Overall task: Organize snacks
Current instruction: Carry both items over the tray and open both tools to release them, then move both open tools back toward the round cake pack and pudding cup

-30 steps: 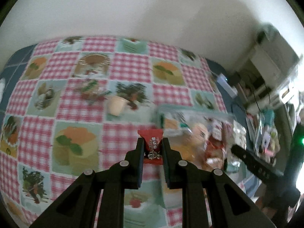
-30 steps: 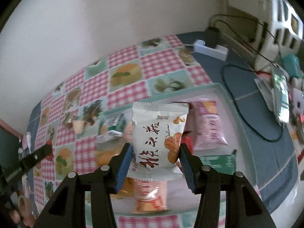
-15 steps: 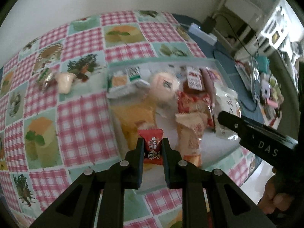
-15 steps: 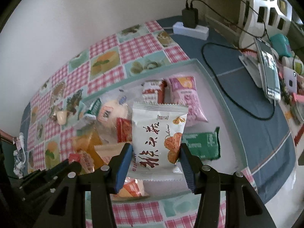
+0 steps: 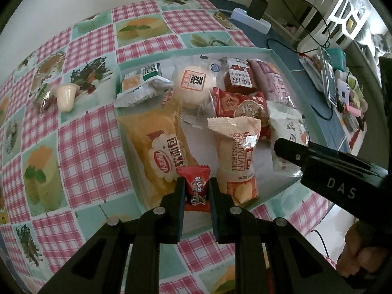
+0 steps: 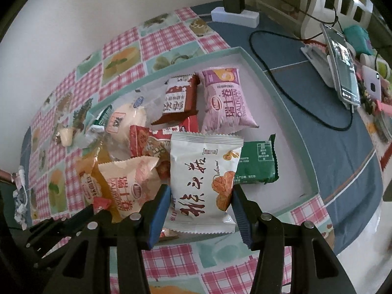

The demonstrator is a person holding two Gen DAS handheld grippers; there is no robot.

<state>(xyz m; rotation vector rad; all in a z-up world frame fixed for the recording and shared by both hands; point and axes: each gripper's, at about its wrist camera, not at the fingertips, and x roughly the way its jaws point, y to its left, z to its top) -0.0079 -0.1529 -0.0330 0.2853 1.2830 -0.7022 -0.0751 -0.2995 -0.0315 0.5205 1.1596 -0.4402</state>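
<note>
Both grippers are over the snack tray (image 6: 289, 112) right now, pointing steeply down. The left gripper (image 5: 197, 187) has its jaws clenched on a small red candy packet (image 5: 197, 183), held above the near edge of the tray between a yellow snack bag (image 5: 159, 152) and a peach swiss roll pack (image 5: 237, 156). The right gripper (image 6: 201, 203) is grasping a white cracker packet (image 6: 203, 181) upright by its 2 sides, above the tray's near part, with a green packet (image 6: 257, 163) lying just behind it. Further back in the tray there's a purple swiss roll pack (image 6: 226, 103) beside a dark red packet (image 6: 177, 100). On the checkered table (image 5: 85, 152), left of the tray, a small jelly cup (image 5: 65, 96) lies on its side.
</note>
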